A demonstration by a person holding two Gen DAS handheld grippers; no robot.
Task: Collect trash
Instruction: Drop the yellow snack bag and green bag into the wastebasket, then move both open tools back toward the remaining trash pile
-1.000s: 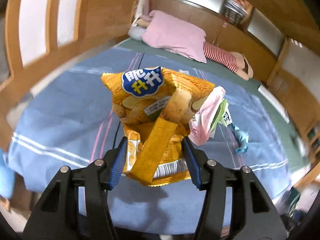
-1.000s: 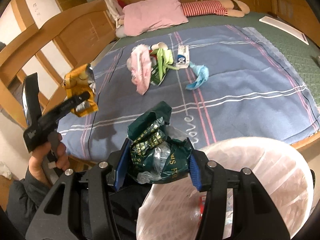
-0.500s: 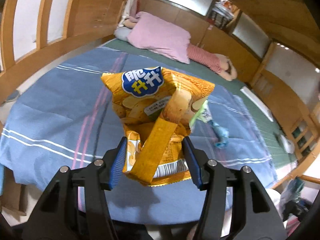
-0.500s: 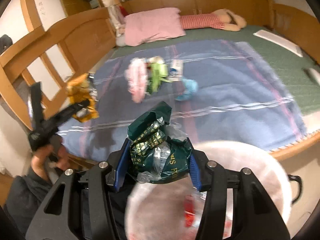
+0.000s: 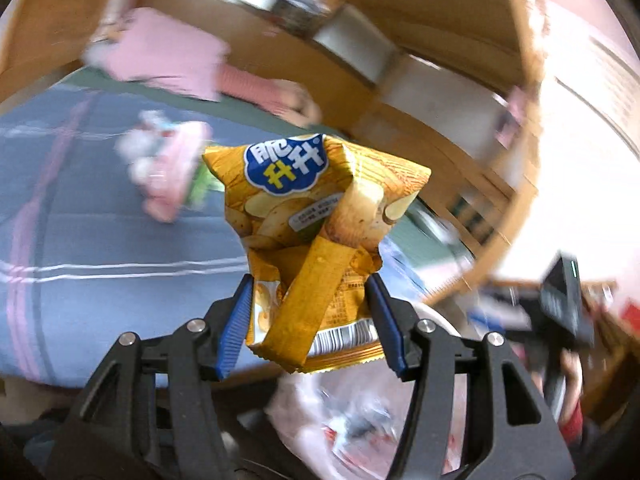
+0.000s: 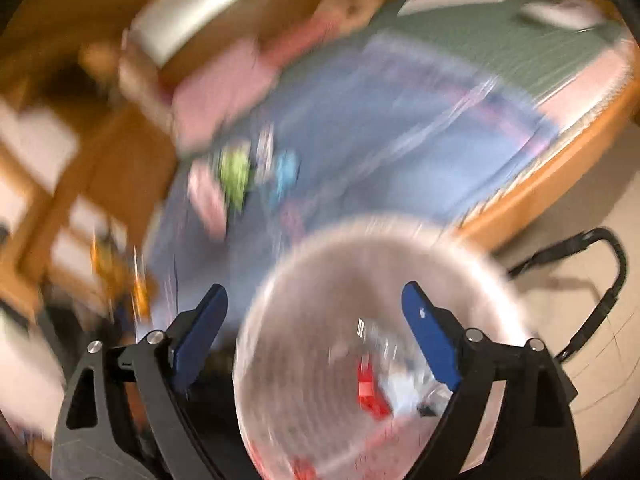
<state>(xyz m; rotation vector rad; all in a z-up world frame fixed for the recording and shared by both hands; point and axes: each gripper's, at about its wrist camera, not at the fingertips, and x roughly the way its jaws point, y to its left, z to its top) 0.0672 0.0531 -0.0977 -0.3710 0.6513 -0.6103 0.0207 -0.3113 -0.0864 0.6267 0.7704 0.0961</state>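
Observation:
My left gripper is shut on a crumpled yellow chip bag, held in the air above the near edge of the bed, with the lined bin blurred just below it. My right gripper hangs over the white-lined trash bin; its jaws are opening and nothing is between them. Red and pale scraps lie inside the bin. More wrappers, pink, green and light blue, lie blurred on the blue blanket.
A pink pillow and a striped soft toy lie at the head of the bed. Its wooden frame runs beside the bin. A black strap lies on the floor to the right. A hand holds the other gripper at far right.
The right gripper has opened and the dark green wrapper it held is gone from between its fingers. Both views have swung sideways over the bin; the left still holds the chip bag.

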